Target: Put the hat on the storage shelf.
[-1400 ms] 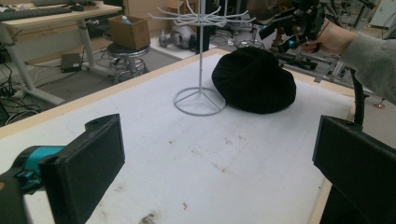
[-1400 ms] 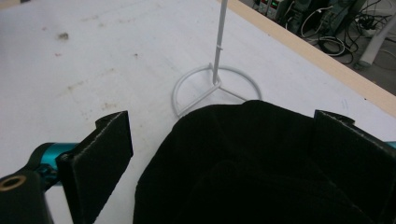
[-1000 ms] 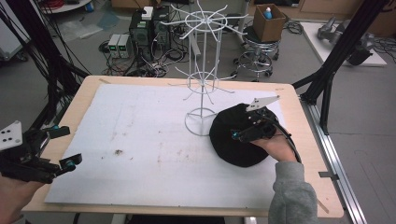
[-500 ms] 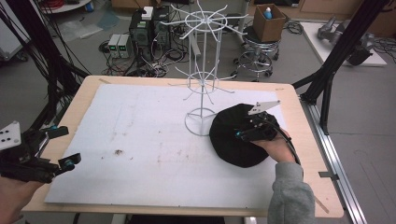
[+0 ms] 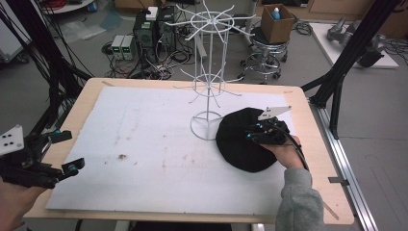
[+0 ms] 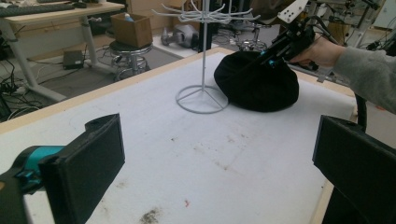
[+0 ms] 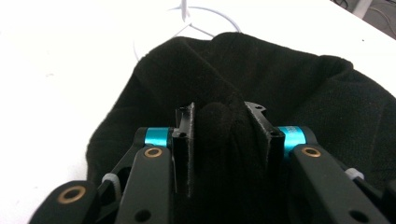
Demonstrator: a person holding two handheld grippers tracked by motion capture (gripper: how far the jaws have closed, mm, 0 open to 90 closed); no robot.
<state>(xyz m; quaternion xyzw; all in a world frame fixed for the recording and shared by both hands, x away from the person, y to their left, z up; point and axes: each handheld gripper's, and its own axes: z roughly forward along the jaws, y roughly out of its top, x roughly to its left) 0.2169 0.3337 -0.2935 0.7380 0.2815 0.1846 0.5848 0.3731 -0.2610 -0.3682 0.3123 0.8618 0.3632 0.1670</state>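
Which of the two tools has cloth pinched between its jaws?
The right tool: it grips a fold of the black hat. The left tool stands open over the white mat.

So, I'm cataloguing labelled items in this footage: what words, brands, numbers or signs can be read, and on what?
None can be read anywhere.
black hat: no label showing.
white wire rack: bare wire.
cardboard box: plain sides.
grey plate on the left gripper: dots, no lettering.
floor electronics: too small to read.

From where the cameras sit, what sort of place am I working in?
Probably a robotics lab or workshop: electronics boxes with tangled cables on the floor, black frame struts around the table, and a wire display rack.
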